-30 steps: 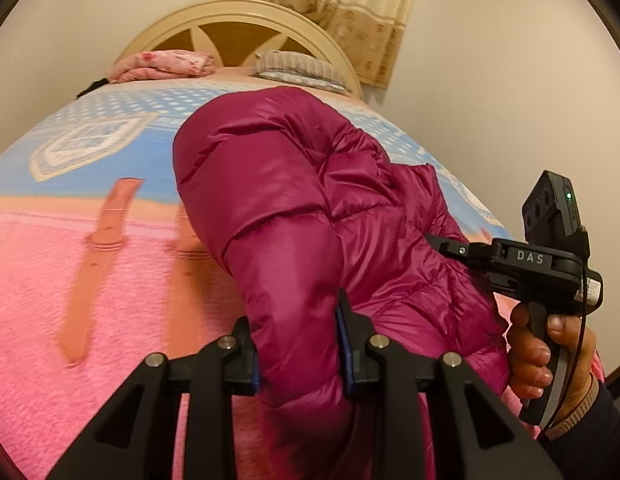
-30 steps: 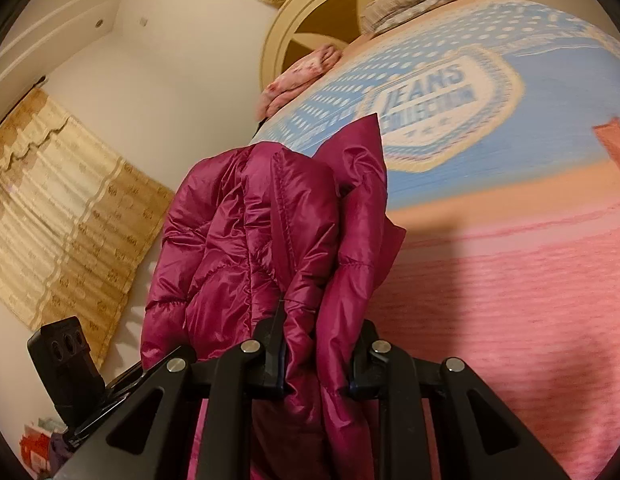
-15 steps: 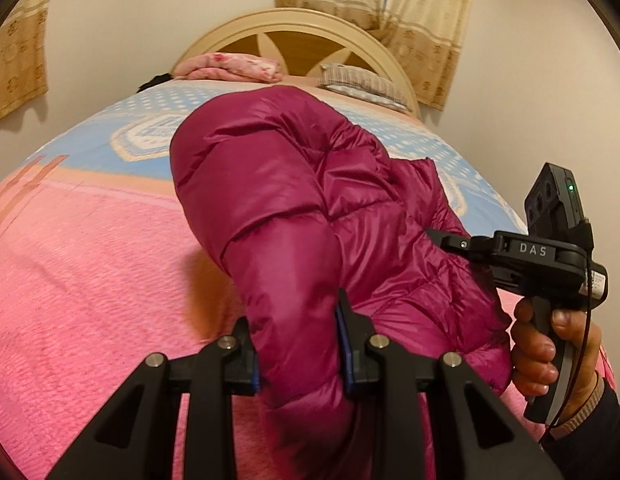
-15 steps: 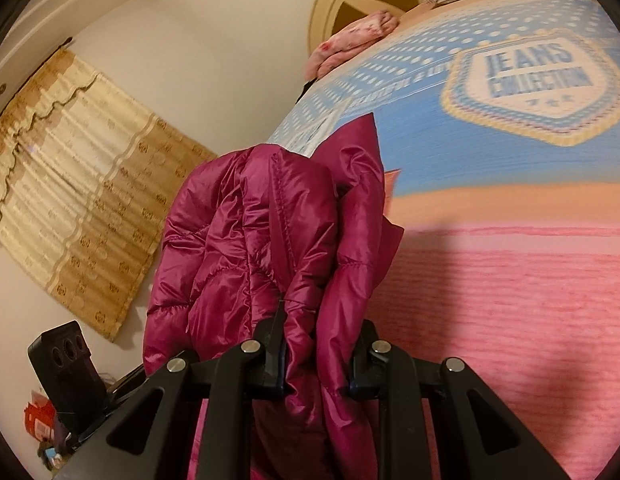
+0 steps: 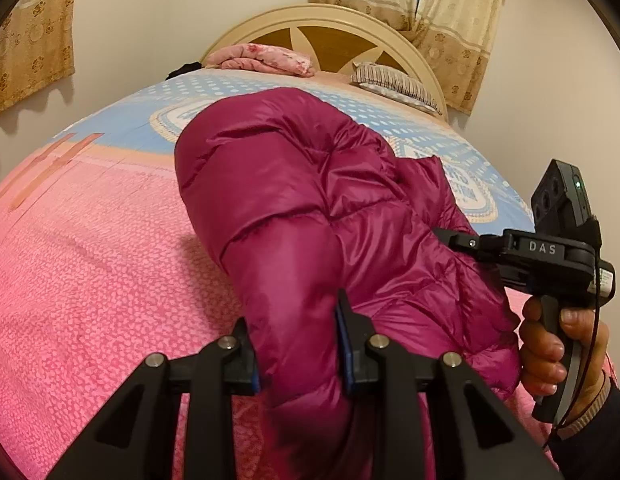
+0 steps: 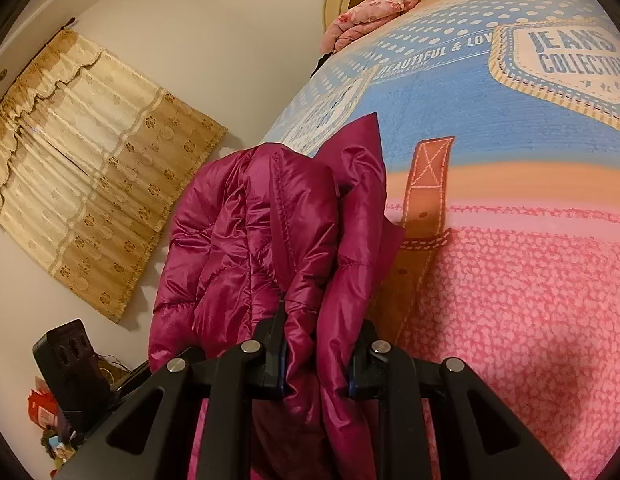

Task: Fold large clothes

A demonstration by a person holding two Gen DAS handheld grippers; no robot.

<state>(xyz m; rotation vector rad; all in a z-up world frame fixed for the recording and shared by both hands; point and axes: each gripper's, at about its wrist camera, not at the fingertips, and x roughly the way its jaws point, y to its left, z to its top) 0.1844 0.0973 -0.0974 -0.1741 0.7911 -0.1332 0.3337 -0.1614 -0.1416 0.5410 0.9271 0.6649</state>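
Both tools [image 5: 297, 354] clamped, jacket [image 5: 310, 216] raised

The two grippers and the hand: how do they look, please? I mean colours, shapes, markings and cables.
Both the left gripper and the right gripper are matte black, with angular strut frames, silver rivets and blue finger pads. From the left wrist view, the right gripper bears white "DAS" lettering, a boxy black camera with a green light, and a thin black cable. The bare right hand shows a tan cuff under a dark sleeve.
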